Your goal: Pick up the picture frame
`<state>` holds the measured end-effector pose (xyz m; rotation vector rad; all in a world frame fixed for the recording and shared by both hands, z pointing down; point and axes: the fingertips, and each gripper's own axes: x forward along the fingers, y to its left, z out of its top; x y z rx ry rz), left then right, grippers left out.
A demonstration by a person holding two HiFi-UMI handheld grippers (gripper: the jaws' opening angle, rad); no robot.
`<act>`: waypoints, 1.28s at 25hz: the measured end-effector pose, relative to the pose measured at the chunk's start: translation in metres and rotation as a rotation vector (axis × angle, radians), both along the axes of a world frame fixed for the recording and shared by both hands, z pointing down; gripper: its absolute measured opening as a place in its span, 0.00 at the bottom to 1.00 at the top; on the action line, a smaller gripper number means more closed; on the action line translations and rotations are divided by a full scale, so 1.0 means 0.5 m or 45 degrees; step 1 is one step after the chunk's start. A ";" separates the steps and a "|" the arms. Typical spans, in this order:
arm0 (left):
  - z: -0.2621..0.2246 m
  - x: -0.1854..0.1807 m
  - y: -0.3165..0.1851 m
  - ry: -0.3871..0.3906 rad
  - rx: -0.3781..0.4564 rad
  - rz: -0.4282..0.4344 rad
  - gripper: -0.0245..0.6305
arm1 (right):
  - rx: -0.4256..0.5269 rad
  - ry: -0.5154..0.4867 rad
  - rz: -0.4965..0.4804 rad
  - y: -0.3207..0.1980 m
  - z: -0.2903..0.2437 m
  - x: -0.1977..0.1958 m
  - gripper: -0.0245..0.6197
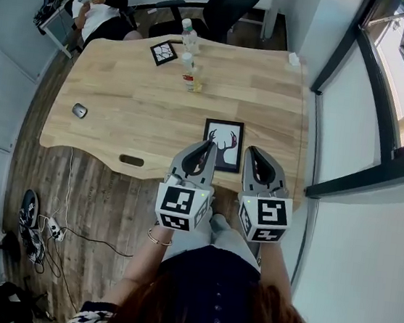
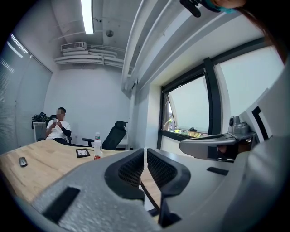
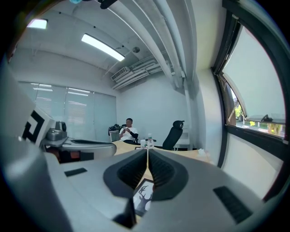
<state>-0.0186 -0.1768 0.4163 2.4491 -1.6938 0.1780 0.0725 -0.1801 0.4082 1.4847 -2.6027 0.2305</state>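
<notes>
Picture frame (image 1: 222, 144) lies flat on the wooden table (image 1: 123, 89) near the front edge, between the tips of the left gripper (image 1: 208, 145) and right gripper (image 1: 251, 151); both have jaws pressed together, holding nothing; its lower corners are partly covered by them; thin black rectangular border, white deer print inside.

No text I can read, coded square markers (image 1: 184, 201) on the cubes (image 1: 262, 219) behind my fingers (image 1: 201, 157) carry no letters, bottle label (image 1: 190, 81) far ahead too small.
</notes>
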 end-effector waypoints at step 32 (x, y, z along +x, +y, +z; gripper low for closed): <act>0.204 -0.084 -0.123 -0.023 -0.272 0.038 0.18 | -0.282 0.148 -0.045 -0.129 0.206 -0.065 0.11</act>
